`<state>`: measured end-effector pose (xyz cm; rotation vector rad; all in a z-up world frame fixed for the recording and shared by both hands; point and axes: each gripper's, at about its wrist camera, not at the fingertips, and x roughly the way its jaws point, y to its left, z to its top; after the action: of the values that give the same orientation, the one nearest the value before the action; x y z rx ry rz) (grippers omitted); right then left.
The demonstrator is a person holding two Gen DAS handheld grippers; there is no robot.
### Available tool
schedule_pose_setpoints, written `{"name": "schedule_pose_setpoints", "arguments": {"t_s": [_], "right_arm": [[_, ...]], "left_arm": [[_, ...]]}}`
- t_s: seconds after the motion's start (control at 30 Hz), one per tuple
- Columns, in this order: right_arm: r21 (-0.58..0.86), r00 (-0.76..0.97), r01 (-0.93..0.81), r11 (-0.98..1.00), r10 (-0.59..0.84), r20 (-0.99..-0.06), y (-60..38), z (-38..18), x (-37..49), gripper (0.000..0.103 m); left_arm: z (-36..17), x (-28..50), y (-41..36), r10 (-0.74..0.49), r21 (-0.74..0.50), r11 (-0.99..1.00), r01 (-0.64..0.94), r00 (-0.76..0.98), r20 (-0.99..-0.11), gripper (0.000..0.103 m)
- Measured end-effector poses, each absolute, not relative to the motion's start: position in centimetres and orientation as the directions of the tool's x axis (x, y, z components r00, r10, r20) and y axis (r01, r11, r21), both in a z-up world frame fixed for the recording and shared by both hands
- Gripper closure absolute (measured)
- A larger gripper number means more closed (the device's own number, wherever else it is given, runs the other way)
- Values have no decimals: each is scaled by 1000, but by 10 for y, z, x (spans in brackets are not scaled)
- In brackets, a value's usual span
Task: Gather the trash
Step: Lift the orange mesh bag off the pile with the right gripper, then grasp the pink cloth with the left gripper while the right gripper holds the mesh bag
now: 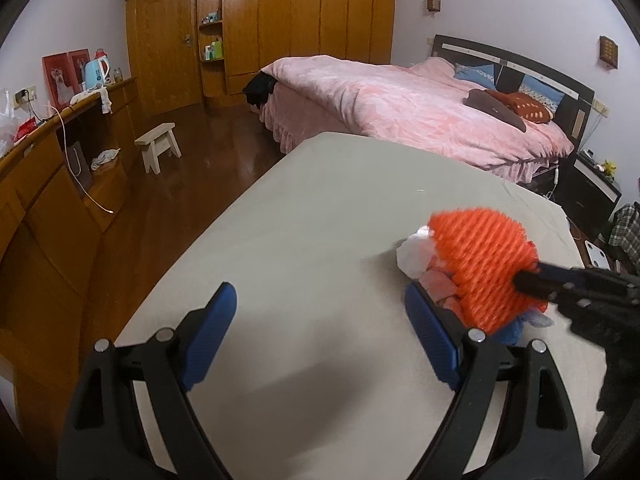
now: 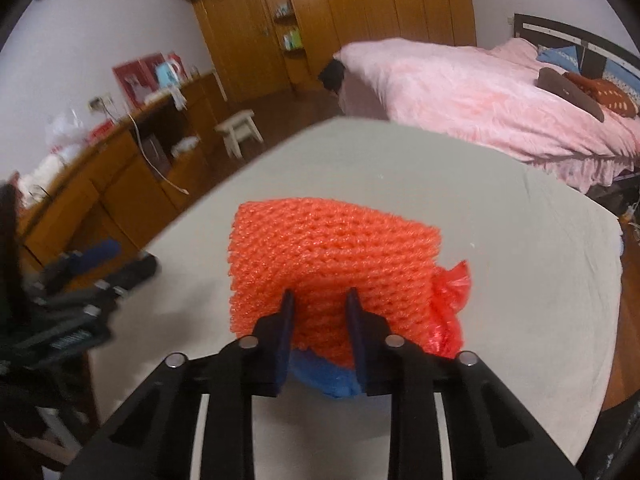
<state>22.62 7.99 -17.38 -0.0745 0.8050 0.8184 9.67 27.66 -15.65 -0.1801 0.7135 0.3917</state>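
Wooden wardrobes [image 1: 304,20], a pink bed [image 1: 400,104] and a low cabinet [image 1: 60,184] ring the grey table [image 1: 300,240], and no writing anywhere is sharp enough to read. Most of the tabletop lies bare toward its far and left edges, with the trash pile [image 1: 436,280] near the right edge. Left gripper [image 1: 320,332] stands wide apart over bare surface, its right finger just beside the pile; right gripper [image 2: 320,316] is clamped on the orange foam net [image 2: 332,264] atop it.
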Motion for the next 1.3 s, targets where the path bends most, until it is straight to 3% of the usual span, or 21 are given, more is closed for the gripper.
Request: {"name": "schedule_pose_setpoints", "arguments": {"t_s": [0.33,0.6,0.83,1.2,1.3], "right_arm": [[317,473,-621,717,665,-578,26,-131,216,77],[206,566,-543,814,536,-626,-16,-140,196,77],[222,571,-455,862,474,-670,-44,-173,190,77],[229,571,-403,886,439,-693,-69,-194,190,77],[223,572,-399,889,431,-698,-70,-196,189,77]], "left_arm": [[-144,99,257,262,-32,930,-365,722,-641,19],[-153,113,218,188,-24,963,-267,737,-650,20],[-174,124,184,115,-33,982,-185,727,-677,26],[-206,151,196,168,-4,970,-244,680,-713,33],[-215,161,199,144,-7,975,-221,661,-736,45]]}}
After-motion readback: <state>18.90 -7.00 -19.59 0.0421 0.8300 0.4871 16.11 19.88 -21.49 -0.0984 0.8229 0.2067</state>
